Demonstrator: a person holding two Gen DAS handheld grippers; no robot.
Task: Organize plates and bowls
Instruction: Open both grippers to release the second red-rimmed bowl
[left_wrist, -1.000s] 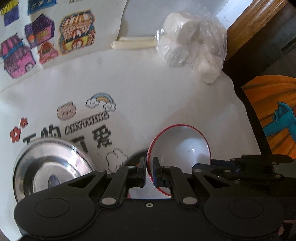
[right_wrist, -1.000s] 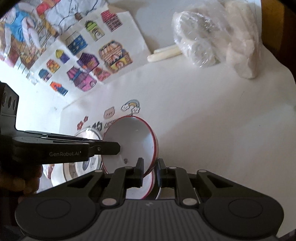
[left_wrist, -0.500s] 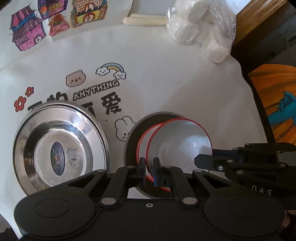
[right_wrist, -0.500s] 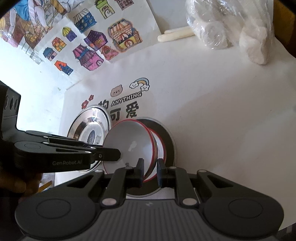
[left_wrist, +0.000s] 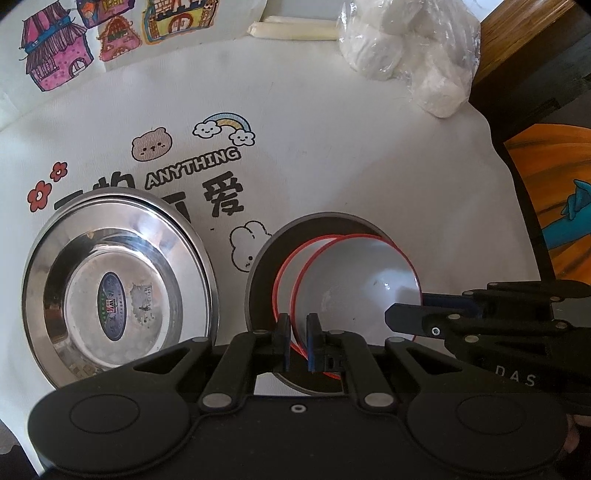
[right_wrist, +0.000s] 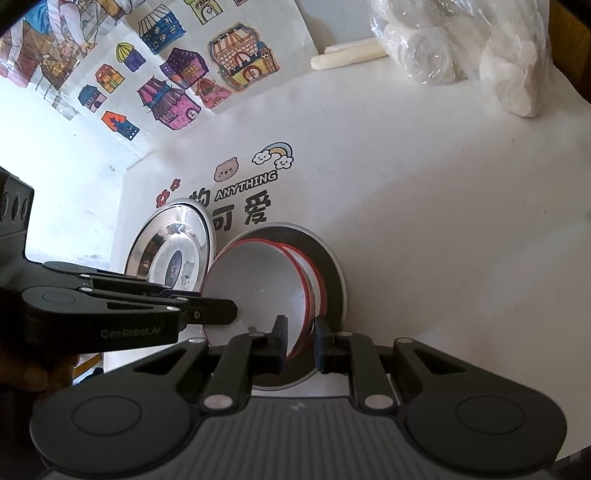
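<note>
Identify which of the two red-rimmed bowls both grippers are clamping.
The upper red-rimmed bowl, tilted over the lower red-rimmed bowl sitting in the grey plate. The left gripper and right gripper pinch its rim.

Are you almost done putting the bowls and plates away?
Partly. The steel plates already sit stacked on the white table cover. Right now the left gripper and right gripper both pinch the rim of a red-rimmed bowl, tilted over another red-rimmed bowl on the grey plate. It isn't nested flat or let go yet.
</note>
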